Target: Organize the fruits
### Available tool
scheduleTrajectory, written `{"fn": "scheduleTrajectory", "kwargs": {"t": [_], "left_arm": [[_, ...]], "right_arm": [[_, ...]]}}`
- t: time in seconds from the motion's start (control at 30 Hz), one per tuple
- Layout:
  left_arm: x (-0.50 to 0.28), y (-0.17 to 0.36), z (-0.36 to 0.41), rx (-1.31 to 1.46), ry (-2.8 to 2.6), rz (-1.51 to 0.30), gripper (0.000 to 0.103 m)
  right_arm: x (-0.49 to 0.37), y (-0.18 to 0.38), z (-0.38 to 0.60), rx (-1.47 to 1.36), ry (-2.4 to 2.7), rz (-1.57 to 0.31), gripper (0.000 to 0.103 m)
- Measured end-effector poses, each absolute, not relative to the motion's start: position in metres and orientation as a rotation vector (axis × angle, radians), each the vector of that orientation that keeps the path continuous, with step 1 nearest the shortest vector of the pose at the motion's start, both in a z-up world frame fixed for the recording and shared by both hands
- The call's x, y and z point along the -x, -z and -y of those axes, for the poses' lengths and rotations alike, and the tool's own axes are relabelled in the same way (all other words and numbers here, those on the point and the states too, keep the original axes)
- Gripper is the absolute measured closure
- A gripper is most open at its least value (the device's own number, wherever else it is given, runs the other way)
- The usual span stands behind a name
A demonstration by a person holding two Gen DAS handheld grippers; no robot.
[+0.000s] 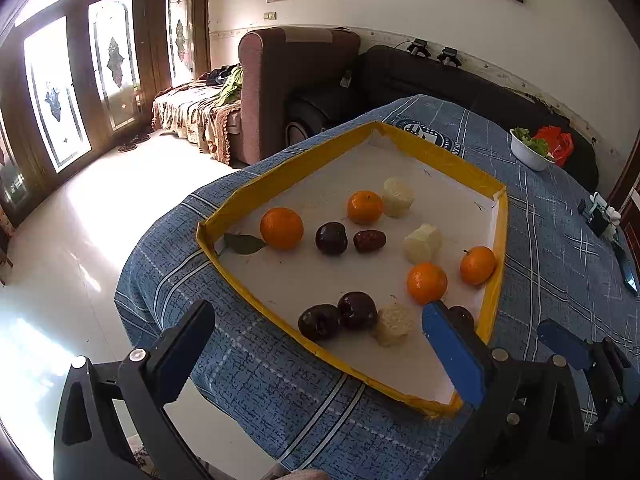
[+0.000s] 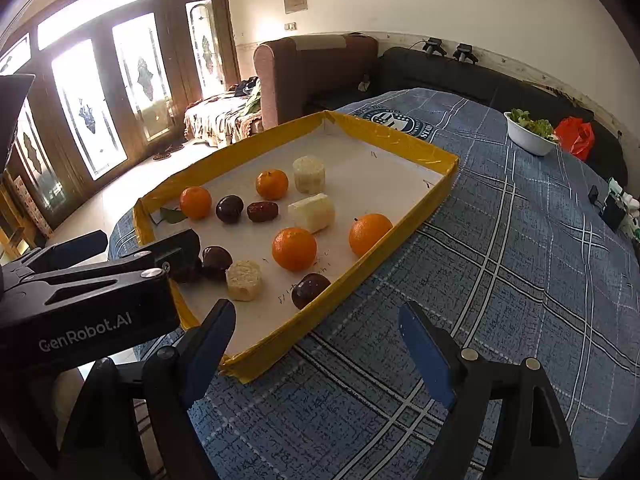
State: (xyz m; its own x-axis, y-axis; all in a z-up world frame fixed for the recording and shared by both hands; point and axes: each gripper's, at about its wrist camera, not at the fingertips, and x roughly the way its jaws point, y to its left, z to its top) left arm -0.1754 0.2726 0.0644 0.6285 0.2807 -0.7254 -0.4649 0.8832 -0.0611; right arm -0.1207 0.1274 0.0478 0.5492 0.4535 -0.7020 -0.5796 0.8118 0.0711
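Fruit is scattered over the white floor of a shallow yellow-rimmed tray (image 2: pixel 400 258) on the blue plaid tablecloth (image 2: pixel 520 280): four oranges (image 2: pixel 294 249), dark plums (image 2: pixel 229 209), a reddish date (image 2: pixel 262 211) lying with its long axis across the tray, and pale corn pieces (image 2: pixel 244 280). The tray's long axis is seen running away toward the sofa. The left gripper (image 1: pixel 320 344) is held tilted downward over the near rim, jaws spread wide, nothing gripped. The right gripper (image 2: pixel 316 344) is angled down over the cloth just beside the tray, likewise wide apart and empty.

The bench (image 2: pixel 500 280), covered in blue plaid cloth, carries a yellow-rimmed tray (image 2: pixel 400 148), a white bowl (image 2: pixel 528 140) and a red bag (image 2: pixel 576 134).
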Motion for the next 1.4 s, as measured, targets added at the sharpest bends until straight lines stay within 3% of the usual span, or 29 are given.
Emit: {"fn": "scheduleTrajectory", "kwargs": {"t": [1.4], "left_arm": [[0.1738,-0.0553,-0.2726,0.278,-0.412,-0.811,0.0]], "right_arm": [[0.1225,-0.0442,-0.1321,0.179,-0.618,-0.787,0.014]]}}
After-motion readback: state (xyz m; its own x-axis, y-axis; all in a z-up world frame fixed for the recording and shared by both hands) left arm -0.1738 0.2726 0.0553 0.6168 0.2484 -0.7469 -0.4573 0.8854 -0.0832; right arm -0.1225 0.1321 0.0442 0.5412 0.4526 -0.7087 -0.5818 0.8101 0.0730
